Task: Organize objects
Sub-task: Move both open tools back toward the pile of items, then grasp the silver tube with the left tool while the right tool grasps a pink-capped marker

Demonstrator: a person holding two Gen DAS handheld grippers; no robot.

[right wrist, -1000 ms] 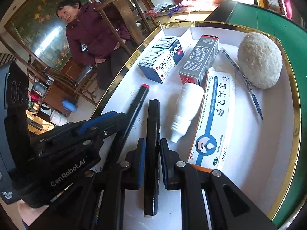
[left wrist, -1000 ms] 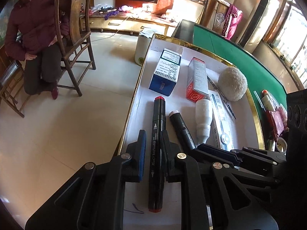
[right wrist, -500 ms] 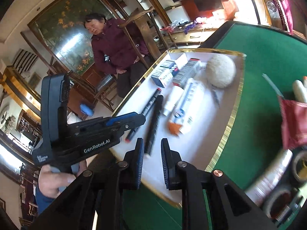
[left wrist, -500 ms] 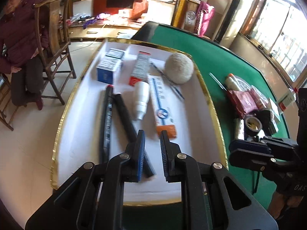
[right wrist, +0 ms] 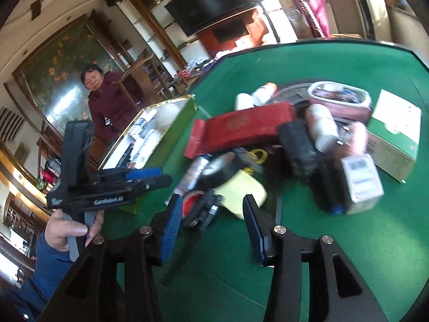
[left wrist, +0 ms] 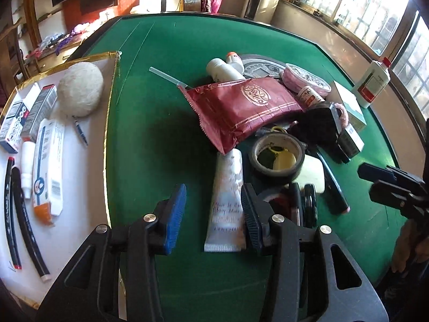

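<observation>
Green felt table (left wrist: 166, 61): left tool (left wrist: 213, 209) (jaws apart) over white tube (left wrist: 228, 196).

Sunlit windows (left wrist: 375, 8), wall-mounted television (right wrist: 211, 2)

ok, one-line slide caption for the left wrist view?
Open left gripper over a white cream tube beside a cluttered pile on green felt; sorted items line the white tray.

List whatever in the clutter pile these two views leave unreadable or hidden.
- Left wrist view: the white cream tube has handwritten-style print too small to read; the crinkled red foil pouch covers its top.
- Left wrist view: the black tape roll hides most of the pale yellow piece inside.
- Right wrist view: motion blur smears the whole pile, including the small white barcode box.
</observation>
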